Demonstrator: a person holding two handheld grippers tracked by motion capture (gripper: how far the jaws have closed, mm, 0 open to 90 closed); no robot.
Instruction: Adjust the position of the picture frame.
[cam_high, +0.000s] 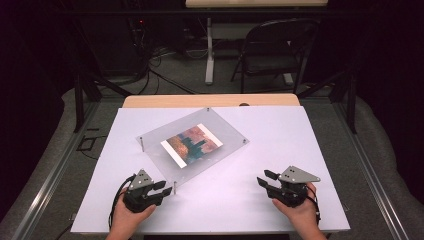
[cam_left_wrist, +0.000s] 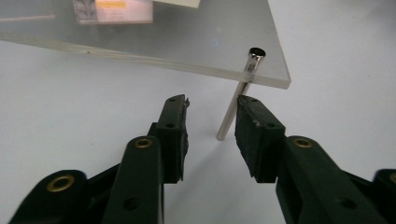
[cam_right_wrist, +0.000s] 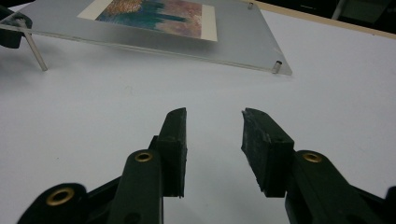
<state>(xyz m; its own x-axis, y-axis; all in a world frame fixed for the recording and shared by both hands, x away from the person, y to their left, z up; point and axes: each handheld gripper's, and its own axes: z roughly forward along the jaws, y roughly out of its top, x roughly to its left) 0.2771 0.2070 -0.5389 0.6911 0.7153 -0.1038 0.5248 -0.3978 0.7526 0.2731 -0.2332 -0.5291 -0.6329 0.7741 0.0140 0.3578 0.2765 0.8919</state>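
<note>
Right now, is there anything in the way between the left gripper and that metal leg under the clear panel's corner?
Nothing visible. The left gripper points straight at the metal leg, which stands just beyond its open jaws. One pad sits beside the leg, and only bare white table lies between them. The clear panel sits above, on top of the leg.

- I find no text, brand or number that I can read.
- The clear acrylic frame (cam_high: 200, 137) holds a colour print (cam_high: 192, 145) without legible words.
- A yellow-banded label (cam_left_wrist: 113, 10) seen through the frame is too blurred to read.
</note>
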